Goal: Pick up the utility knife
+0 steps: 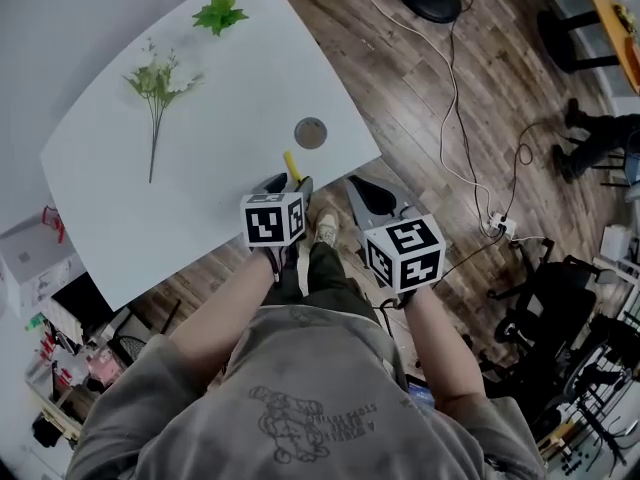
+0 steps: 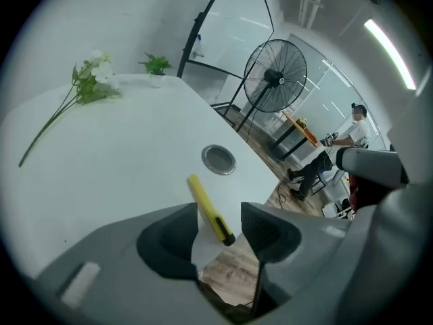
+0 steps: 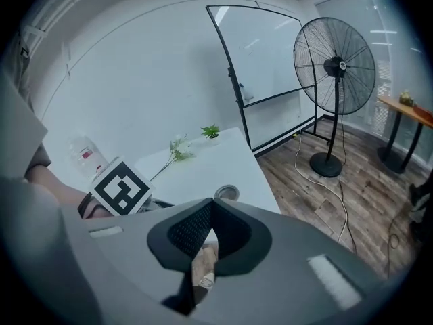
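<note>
Utility knife: lay on table, 12 o'clock from left gripper
Left gripper: jaws wide, empty
Right gripper: jaws closed, empty

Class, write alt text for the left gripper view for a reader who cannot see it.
The open jaws of the left gripper frame the near end of a yellow utility knife lying at the edge of the white table. Beyond are a round metal grommet and a flower sprig.
</note>
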The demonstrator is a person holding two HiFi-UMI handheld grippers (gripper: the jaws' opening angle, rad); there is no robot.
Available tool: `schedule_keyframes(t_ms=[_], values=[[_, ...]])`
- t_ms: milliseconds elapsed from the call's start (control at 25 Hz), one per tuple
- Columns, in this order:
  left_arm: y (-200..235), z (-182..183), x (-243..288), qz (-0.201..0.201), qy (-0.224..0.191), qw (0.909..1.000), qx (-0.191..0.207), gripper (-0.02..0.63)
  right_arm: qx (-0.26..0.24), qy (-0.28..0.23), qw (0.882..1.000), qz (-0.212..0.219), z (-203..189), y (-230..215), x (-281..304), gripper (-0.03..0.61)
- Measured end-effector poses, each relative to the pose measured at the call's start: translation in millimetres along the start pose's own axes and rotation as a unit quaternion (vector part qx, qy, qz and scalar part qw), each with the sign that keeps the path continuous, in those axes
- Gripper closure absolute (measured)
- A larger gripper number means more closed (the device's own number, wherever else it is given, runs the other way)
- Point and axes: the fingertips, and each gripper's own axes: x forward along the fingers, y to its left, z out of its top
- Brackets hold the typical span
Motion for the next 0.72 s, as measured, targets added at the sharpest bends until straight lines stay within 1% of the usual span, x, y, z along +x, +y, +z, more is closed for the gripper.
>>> schedule_keyframes(t_ms=[160, 280, 600, 720], values=[[3, -6, 9, 0.008, 0.007, 0.9999, -0.011, 0.417, 0.005, 0.0, 1.0, -0.001, -4, -4, 2, 0.549], [6, -8, 9, 0.021, 0.007, 0.9997, -0.009, 0.428, 0.009, -0.006, 1.0, -0.001, -5, -5, -1, 0.549], [14, -9, 8, 0.059, 0.0, 0.9981, 0.015, 0.526, 0.009, 0.0, 1.0, -0.002, -15, -9, -9, 0.549], [16, -9, 7, 0.065, -0.003, 0.9976, 0.021, 0.561, 0.011, 0.002, 1.0, -0.001, -20, -8, -11, 0.549]])
